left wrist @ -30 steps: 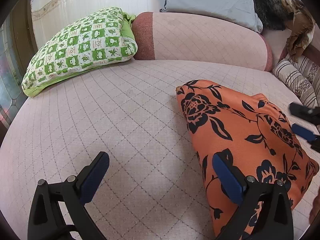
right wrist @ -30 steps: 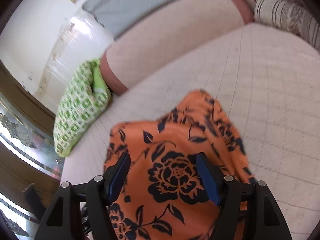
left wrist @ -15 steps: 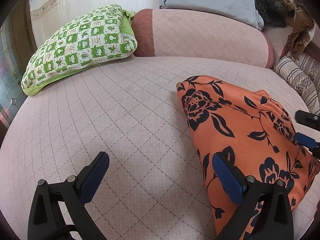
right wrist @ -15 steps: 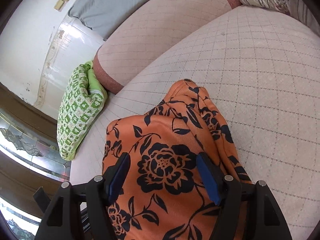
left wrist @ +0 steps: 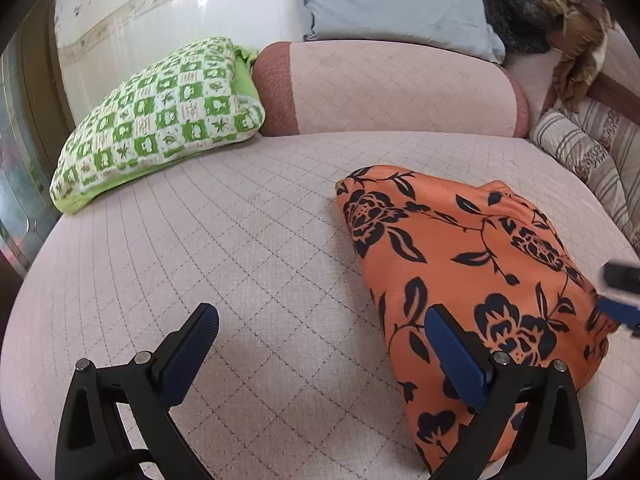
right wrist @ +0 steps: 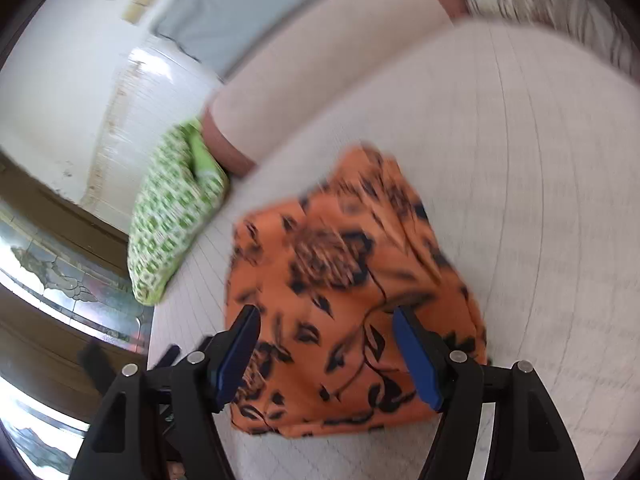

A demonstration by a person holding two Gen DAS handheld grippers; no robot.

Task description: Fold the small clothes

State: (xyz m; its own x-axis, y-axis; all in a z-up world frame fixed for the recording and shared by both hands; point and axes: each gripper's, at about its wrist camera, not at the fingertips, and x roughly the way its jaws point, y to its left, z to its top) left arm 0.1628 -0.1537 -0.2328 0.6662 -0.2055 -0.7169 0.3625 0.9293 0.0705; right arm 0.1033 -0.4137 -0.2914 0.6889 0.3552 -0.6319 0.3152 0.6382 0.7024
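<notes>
An orange garment with a black flower print (left wrist: pixel 472 268) lies folded into a compact shape on the pink quilted bed (left wrist: pixel 224 264). My left gripper (left wrist: pixel 320 344) hangs open above the bed, its right finger over the garment's near left edge and its left finger over bare quilt. In the right wrist view the same garment (right wrist: pixel 352 312) lies below my right gripper (right wrist: pixel 326 348), which is open with nothing pinched between its blue pads. The right gripper's tips (left wrist: pixel 620 300) show at the right edge of the left wrist view. The right wrist view is blurred.
A green and white checked pillow (left wrist: pixel 160 120) lies at the back left, a long pink bolster (left wrist: pixel 392 88) behind the garment, a grey pillow (left wrist: pixel 392 4) above it. Striped cushions (left wrist: pixel 592 160) and a brown cloth (left wrist: pixel 576 56) sit at the right. Stained-glass door panels (right wrist: pixel 60 276) stand past the bed's left edge.
Both grippers have drawn back from the garment, which now sits farther away in the right wrist view with bare quilt showing below it. The garment itself has not changed shape.
</notes>
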